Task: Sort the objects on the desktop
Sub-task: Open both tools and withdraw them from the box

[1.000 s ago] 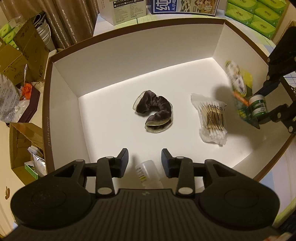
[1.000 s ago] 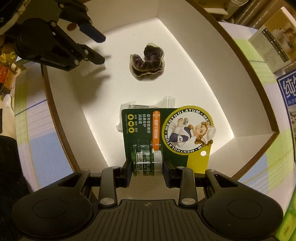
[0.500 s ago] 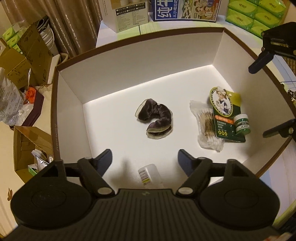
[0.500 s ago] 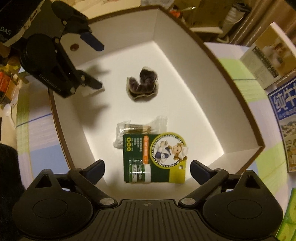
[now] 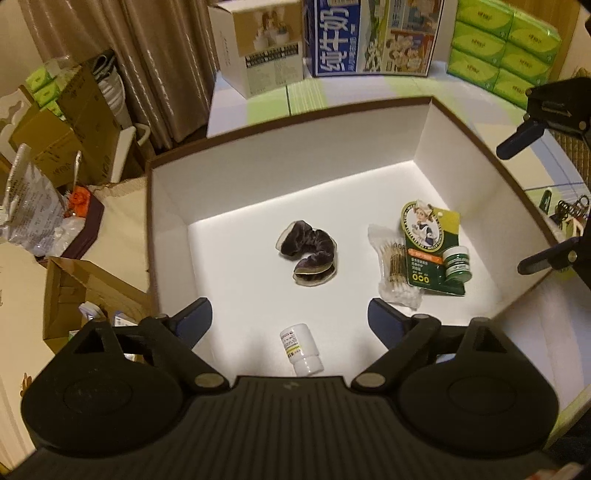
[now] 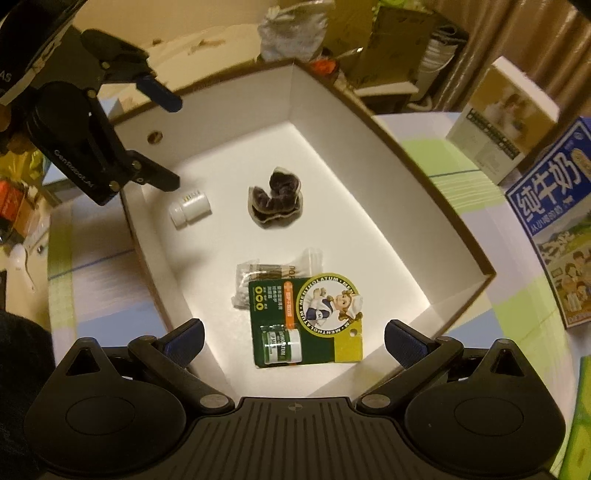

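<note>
A white box with a brown rim (image 5: 288, 114) (image 6: 402, 147) holds a dark velvet scrunchie (image 5: 308, 249) (image 6: 277, 197), a bag of cotton swabs (image 5: 393, 266) (image 6: 266, 275), a green Mentholatum card pack (image 5: 434, 247) (image 6: 310, 321) lying partly on the swabs, and a small white bottle (image 5: 301, 349) (image 6: 190, 208). My left gripper (image 5: 290, 321) is open and empty above the bottle. My right gripper (image 6: 293, 338) is open and empty above the card pack. Each gripper shows in the other's view: the right one (image 5: 535, 195), the left one (image 6: 162, 140).
Cartons (image 5: 262, 44) (image 5: 369, 35) and green tissue packs (image 5: 502, 44) stand on the table behind the box. Cardboard boxes (image 5: 66, 118) and bags (image 5: 29, 206) crowd the floor to the left. Keys (image 5: 570, 210) lie right of the box.
My right gripper opened, let go of the Mentholatum pack onto the swabs and pulled up and back. My left gripper opened wide and rose away from the white bottle.
</note>
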The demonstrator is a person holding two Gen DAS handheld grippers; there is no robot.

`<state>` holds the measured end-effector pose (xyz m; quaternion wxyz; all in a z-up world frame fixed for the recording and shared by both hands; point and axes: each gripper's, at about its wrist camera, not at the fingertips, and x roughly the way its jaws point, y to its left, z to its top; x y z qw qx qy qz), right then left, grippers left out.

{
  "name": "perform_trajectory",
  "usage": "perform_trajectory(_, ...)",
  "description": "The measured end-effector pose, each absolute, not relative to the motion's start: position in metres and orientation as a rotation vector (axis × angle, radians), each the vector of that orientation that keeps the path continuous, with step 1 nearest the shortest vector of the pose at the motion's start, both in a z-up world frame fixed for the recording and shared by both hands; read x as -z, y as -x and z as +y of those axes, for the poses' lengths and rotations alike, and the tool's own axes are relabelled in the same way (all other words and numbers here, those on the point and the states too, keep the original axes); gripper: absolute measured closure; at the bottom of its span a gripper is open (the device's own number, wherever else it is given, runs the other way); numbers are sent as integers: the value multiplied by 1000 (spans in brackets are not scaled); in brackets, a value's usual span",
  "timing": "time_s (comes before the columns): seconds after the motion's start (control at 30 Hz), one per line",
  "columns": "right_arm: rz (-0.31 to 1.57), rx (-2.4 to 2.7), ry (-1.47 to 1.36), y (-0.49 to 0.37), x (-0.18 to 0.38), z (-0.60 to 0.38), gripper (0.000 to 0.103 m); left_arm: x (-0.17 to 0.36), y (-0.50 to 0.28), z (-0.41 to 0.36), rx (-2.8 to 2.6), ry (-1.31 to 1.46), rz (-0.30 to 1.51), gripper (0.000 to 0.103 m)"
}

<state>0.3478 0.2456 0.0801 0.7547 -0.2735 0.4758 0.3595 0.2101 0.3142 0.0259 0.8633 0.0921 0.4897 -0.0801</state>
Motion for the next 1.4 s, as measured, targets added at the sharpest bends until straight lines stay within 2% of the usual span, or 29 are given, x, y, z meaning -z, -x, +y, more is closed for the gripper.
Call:
perform_trajectory(0.13,996,-780,555,-331,-95,236,2,-41,-191,315,147,-193,1001,10)
perform_trajectory(0.53,886,-756,428,-269,-127,205,2,-63,-142,290,129,-183,967,9)
perform_trajectory(1.4,916,-552,149,-170,-120,84,2,-49,-91,174,148,-153,1009,9)
